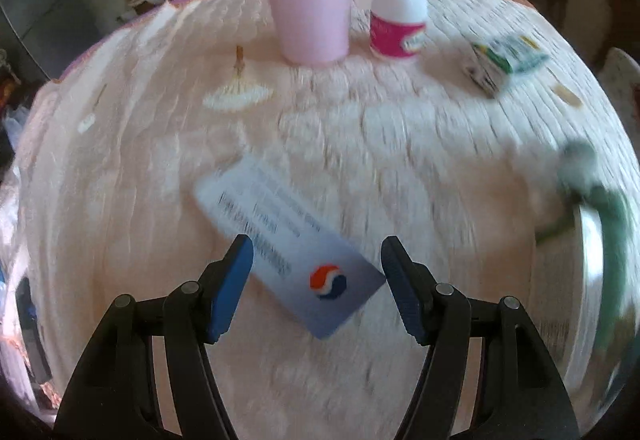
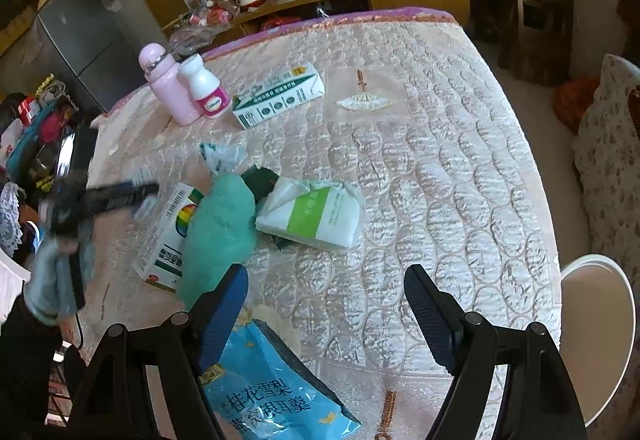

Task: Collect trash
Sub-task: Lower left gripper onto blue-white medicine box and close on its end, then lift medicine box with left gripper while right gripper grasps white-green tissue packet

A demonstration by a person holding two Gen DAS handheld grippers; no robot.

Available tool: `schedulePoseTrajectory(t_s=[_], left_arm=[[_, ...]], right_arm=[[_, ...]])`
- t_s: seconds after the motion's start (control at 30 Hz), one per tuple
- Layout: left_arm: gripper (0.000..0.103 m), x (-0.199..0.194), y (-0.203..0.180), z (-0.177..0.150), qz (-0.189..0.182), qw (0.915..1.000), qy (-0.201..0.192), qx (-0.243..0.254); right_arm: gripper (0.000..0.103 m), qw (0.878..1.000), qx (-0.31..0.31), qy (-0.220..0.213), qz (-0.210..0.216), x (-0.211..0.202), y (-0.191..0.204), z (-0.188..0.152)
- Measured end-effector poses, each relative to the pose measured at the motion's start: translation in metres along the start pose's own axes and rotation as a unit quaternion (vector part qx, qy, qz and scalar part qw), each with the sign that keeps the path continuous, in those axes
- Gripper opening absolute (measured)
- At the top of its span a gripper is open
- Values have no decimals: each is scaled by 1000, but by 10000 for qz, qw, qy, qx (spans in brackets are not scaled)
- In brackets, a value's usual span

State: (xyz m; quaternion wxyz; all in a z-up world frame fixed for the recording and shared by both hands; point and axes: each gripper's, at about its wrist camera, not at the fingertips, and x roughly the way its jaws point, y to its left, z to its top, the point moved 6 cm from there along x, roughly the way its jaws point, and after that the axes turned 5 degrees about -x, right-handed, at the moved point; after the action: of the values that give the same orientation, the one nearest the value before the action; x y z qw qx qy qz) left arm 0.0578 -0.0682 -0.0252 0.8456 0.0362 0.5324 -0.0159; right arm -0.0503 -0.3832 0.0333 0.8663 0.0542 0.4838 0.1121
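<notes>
Left gripper (image 1: pixel 316 260): jaws wide, holding nothing, over a flat grey-blue box with a red-and-blue logo (image 1: pixel 292 248) on the quilted pink tablecloth (image 1: pixel 400 144).
Middle: green-and-white carton (image 2: pixel 280 96), mint-green crumpled bag (image 2: pixel 220 236), torn green-and-white tissue pack (image 2: pixel 312 216).
Right gripper (image 2: pixel 326 304): jaws wide, empty, beside a blue snack pouch (image 2: pixel 268 396).

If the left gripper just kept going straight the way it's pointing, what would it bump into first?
Most likely the flat blue-grey box with the red and blue logo. It lies on the quilted cover right ahead of the open left gripper, its near end between the fingers. The picture is blurred, so depth is uncertain.
</notes>
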Motion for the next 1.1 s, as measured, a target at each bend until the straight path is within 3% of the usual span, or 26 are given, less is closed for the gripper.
schedulePoseTrajectory(t_s=[0.17, 0.4, 0.57, 0.7, 0.8, 0.9, 1.0, 1.1], left_arm=[[65, -3, 29, -34, -338, 9983, 373, -288], [65, -35, 53, -36, -914, 9925, -134, -801], [66, -29, 54, -20, -747, 9929, -332, -863], [66, -8, 59, -9, -706, 9896, -304, -1216], [66, 2, 57, -4, -702, 9884, -245, -1327], [66, 8, 50, 2, -590, 9903, -244, -1230], [66, 15, 44, 7, -546, 9919, -205, -1127], [66, 21, 39, 10, -435, 9936, -200, -1026]], right_arm=[[80, 10000, -1, 40, 56, 4, 5, 5], [80, 9997, -74, 176, -140, 19, 7, 14], [80, 9997, -37, 225, -112, 22, 7, 15], [80, 9993, -119, 260, -259, 29, 8, 19], [80, 9971, -430, 196, -604, 35, 6, 26], [80, 9954, -785, 401, -366, 52, 10, 29], [80, 9881, -1338, 577, -501, 70, 11, 32], [80, 9834, -1659, 637, -366, 84, 10, 35]])
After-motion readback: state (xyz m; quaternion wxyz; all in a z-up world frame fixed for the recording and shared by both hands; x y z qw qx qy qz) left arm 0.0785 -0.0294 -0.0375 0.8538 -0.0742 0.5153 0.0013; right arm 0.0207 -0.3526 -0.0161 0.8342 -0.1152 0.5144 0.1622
